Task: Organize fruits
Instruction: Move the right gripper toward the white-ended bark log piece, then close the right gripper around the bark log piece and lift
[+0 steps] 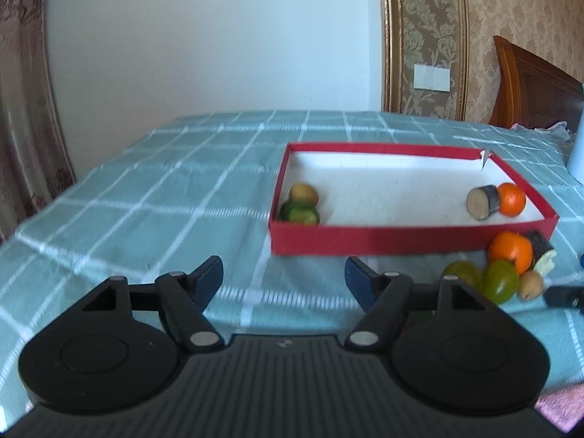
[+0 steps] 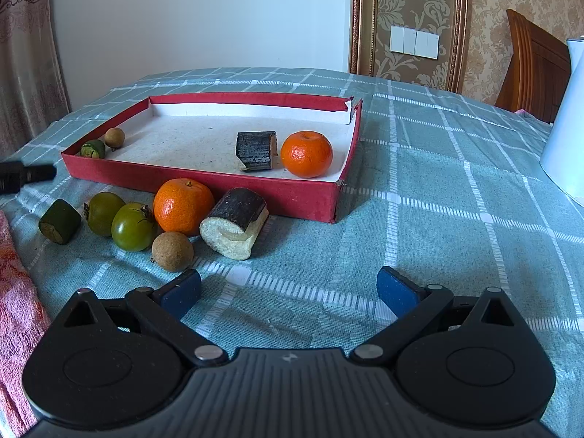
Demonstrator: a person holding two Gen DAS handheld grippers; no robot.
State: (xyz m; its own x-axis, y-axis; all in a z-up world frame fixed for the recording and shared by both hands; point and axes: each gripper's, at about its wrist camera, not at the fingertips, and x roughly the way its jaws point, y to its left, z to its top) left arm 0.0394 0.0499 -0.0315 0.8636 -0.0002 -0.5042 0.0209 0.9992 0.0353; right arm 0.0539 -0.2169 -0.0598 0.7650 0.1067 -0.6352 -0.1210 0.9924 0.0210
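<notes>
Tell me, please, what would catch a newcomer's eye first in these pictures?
Probably the shallow red box on the checked tablecloth, with one bright orange mandarin inside near its right wall. A second mandarin sits just outside the front wall, amid two green tomatoes and a dark-skinned cane chunk.

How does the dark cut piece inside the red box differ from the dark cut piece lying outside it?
The piece in the box is smaller and shows mostly dark rind; the piece outside is larger and shows a pale, uneven cut end. One lies within the red box, the other on the tablecloth. Each lies beside an orange.
</notes>
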